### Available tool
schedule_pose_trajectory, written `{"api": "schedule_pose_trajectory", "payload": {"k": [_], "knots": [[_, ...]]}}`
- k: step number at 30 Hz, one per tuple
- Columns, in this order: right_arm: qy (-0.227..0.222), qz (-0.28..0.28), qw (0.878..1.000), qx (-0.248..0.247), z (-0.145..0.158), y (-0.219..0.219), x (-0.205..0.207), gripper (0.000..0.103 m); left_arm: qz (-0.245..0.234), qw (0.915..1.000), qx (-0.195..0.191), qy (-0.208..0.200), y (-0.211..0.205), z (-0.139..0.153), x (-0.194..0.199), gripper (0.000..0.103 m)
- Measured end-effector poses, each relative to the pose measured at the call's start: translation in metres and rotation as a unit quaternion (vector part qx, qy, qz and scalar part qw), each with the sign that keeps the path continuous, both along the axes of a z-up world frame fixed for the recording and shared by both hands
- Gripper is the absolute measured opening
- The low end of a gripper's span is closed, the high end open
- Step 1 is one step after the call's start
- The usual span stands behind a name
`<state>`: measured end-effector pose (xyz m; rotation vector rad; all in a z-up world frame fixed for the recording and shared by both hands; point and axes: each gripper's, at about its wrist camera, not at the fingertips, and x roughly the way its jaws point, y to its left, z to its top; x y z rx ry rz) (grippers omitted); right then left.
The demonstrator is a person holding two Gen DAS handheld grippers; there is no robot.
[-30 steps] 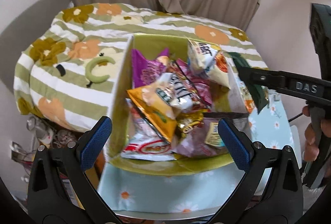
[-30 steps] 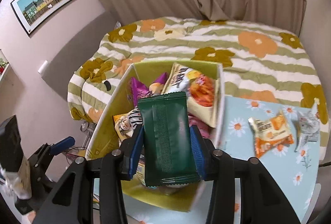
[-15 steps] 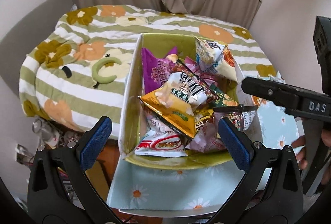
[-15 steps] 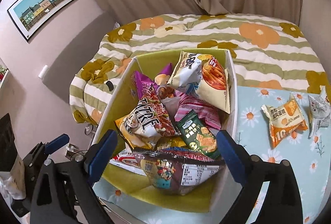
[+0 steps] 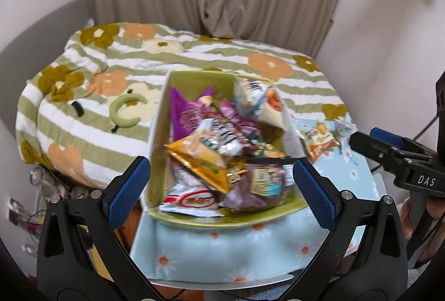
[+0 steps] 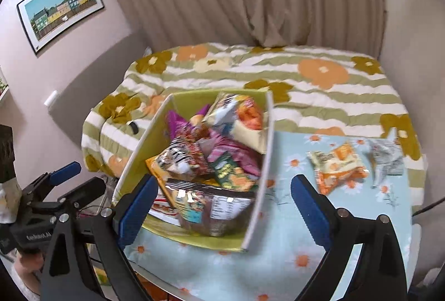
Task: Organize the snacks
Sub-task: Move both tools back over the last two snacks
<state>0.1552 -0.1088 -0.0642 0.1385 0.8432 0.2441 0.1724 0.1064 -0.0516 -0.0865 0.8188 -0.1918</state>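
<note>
**Inspector A:** State of the tools? And what is left outside the box?

**Inspector B:** Right gripper [image 6: 224, 205] is spread wide, nothing between its blue pads. Left gripper [image 5: 219, 189] likewise released and empty. The green box [image 6: 265, 162] sits at the near left corner of the daisy-print tabletop [image 6: 278, 253], heaped with snack bags; a dark green cracker pack [image 6: 232, 173] lies on top of the pile, near the box's right wall. Two items are loose on the tabletop: an orange snack pack [image 6: 338, 169] and a silver packet [image 6: 385, 160], just beside each other toward the far right edge.

**Inspector A:** Bearing from the right gripper?

**Inspector B:** The orange pack lies ahead and to the right of it, apart from the box's right wall. Its long axis appears to run roughly left to right across the tabletop. The silver packet lies further right again.

**Inspector A:** Nearer hand?

**Inspector B:** The right, in my judgement. The left gripper faces the box, with the box standing between it and both loose items.
</note>
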Motion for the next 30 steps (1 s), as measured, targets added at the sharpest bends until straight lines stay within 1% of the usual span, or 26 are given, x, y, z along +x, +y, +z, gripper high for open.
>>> {"api": "schedule_pose_trajectory", "payload": {"k": [3, 6, 9, 12, 16, 19, 23, 27, 30], "knots": [[-0.020, -0.025, 0.999, -0.006, 0.009, -0.024, -0.013, 0.095, -0.019, 0.9998, 0.000, -0.008, -0.025, 0.008, -0.003, 0.102], [-0.029, -0.048, 0.998, -0.021, 0.014, -0.052, -0.022, 0.095, -0.037, 0.9992, -0.004, -0.013, -0.052, 0.014, -0.005, 0.102], [-0.037, -0.063, 0.997, -0.031, 0.016, -0.082, -0.025, 0.095, -0.050, 0.9986, 0.005, -0.019, -0.082, 0.016, -0.003, 0.102], [-0.036, -0.077, 0.996, -0.039, 0.014, -0.119, -0.023, 0.095, -0.065, 0.9977, 0.009, -0.017, -0.119, 0.017, 0.002, 0.102], [-0.027, -0.089, 0.995, -0.047, 0.008, -0.167, -0.016, 0.095, -0.088, 0.9957, 0.024, -0.014, -0.173, 0.012, 0.015, 0.102], [-0.019, -0.094, 0.994, -0.053, 0.002, -0.199, -0.007, 0.095, -0.096, 0.9949, 0.030, -0.014, -0.209, 0.004, 0.029, 0.102], [-0.002, -0.090, 0.995, -0.049, -0.010, -0.244, 0.012, 0.095, -0.111, 0.9929, 0.042, 0.008, -0.254, -0.014, 0.050, 0.102], [0.010, -0.076, 0.996, -0.046, -0.026, -0.279, 0.032, 0.095, -0.131, 0.9889, 0.064, 0.028, -0.294, -0.039, 0.067, 0.102], [0.027, -0.055, 0.997, -0.044, -0.041, -0.293, 0.048, 0.095, -0.135, 0.9855, 0.096, 0.035, -0.319, -0.061, 0.079, 0.102]]}}
